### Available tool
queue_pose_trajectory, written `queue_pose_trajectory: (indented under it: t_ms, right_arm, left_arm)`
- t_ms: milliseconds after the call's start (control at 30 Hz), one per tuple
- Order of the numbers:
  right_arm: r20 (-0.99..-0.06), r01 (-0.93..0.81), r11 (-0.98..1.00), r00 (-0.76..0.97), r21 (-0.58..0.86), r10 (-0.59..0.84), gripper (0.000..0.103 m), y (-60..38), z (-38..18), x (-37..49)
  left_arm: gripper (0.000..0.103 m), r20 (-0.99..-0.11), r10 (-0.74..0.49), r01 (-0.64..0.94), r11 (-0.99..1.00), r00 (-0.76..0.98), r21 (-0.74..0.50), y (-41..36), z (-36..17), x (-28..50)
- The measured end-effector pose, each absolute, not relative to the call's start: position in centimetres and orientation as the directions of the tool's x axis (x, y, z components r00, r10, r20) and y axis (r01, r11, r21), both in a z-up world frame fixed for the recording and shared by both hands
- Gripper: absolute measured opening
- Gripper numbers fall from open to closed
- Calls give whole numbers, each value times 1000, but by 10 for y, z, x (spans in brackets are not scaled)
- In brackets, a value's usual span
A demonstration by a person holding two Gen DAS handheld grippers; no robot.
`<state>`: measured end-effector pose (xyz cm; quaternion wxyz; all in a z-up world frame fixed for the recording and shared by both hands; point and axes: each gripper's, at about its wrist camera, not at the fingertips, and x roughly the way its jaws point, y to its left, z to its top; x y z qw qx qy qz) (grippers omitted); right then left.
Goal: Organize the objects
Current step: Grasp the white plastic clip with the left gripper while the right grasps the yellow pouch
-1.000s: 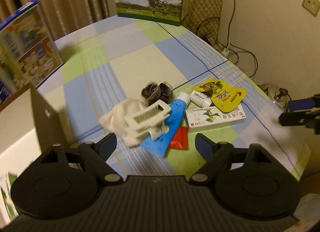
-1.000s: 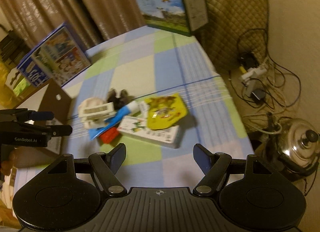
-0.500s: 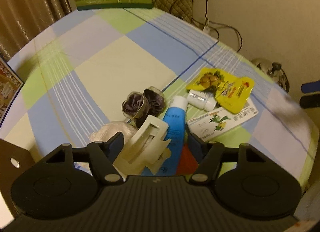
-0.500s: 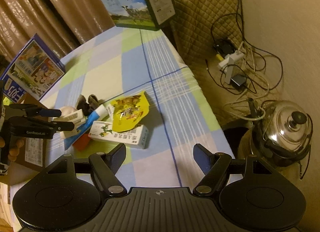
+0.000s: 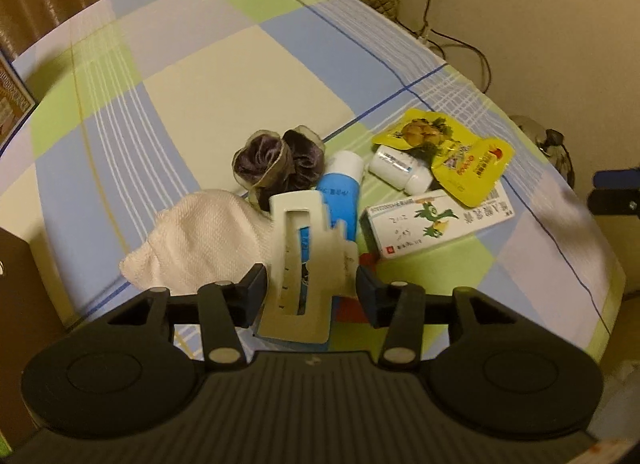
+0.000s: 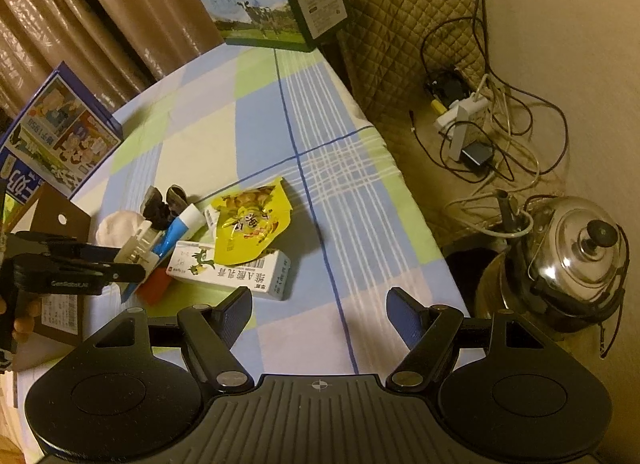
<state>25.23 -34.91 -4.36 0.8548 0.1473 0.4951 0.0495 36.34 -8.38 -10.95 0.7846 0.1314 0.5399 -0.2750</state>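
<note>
Hair clip sits between the left gripper's fingers, long axis running up the frame, away from the camera.

In the left wrist view the cream clip fills the lower centre, lying over a blue tube and against a white cloth; the fingers flank it closely, though whether they already pinch it I cannot tell. A dark scrunchie, small white bottle, yellow pouch and medicine box lie beyond. The right wrist view adds what the left lacks: the left gripper side-on at middle left, level with the clip, while the right gripper hangs spread wide and empty, well apart from the pile, so the left is nearer.
</note>
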Motion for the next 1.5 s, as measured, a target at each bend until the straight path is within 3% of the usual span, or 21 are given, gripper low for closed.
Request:
queue_pose_trajectory:
  t_ms: [167, 367, 533, 833, 1100, 1367, 1500]
  right_arm:
    - [-831, 62, 951, 507, 302, 230, 72, -351, -44, 252]
    - [-833, 87, 950, 509, 299, 216, 72, -359, -47, 252]
    - [-807, 95, 928, 531, 361, 259, 72, -366, -50, 256]
    - [-694, 54, 817, 562, 574, 450, 72, -372, -66, 290]
    - [-665, 114, 728, 520, 676, 536, 70, -375, -110, 331]
    - [-572, 169, 572, 490, 803, 658, 46, -378, -144, 356]
    - [-553, 192, 536, 493, 822, 672, 19, -377, -150, 361]
  left_arm:
    - [50, -908, -337, 525, 835, 248, -167, -83, -111, 368]
    - [36, -914, -304, 517, 846, 269, -129, -87, -114, 366]
    - [35, -886, -317, 495, 861, 339, -119, -82, -101, 359]
    - [35, -835, -292, 283, 944, 466, -172, -37, -63, 344]
    - [35, -810, -190, 68, 981, 554, -184, 27, -28, 323]
    - [35, -798, -141, -62, 974, 586, -218, 67, -18, 295]
    - [35, -786, -151, -89, 963, 599, -253, 77, -14, 284]
